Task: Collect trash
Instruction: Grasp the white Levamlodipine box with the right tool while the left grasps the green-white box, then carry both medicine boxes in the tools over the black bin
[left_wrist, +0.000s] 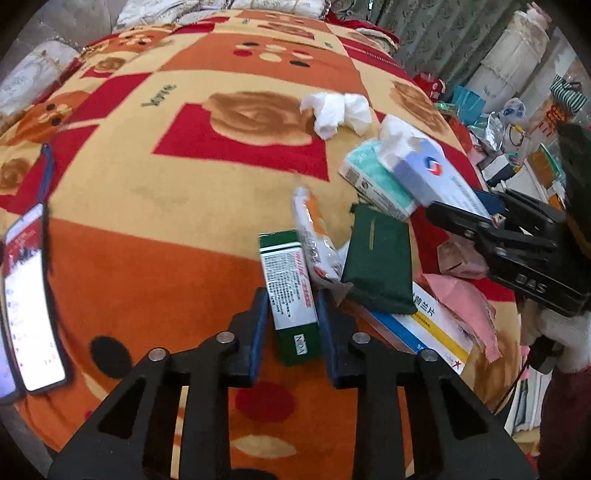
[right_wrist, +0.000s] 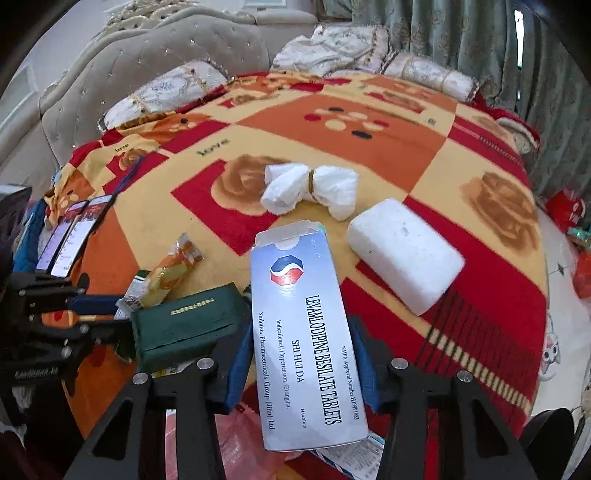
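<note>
On the patterned blanket (left_wrist: 155, 229) lies a heap of trash. My left gripper (left_wrist: 293, 314) is shut on a green and white medicine box (left_wrist: 291, 295). My right gripper (right_wrist: 301, 354) is shut on a pale blue tablet box (right_wrist: 303, 332), which also shows in the left wrist view (left_wrist: 432, 177). Beside them lie a dark green packet (left_wrist: 380, 258), an orange snack wrapper (right_wrist: 170, 269), a tied white tissue bundle (right_wrist: 310, 188), a white foam block (right_wrist: 402, 254), a teal box (left_wrist: 376, 181) and a pink wrapper (left_wrist: 465, 306).
Two phones (left_wrist: 29, 306) lie at the blanket's left edge. A white, blue and yellow box (left_wrist: 436, 328) lies under the heap. Pillows (right_wrist: 166, 92) and a tufted headboard (right_wrist: 147, 48) are at the far end. Bags and clutter (left_wrist: 517, 125) stand beyond the bed's right side.
</note>
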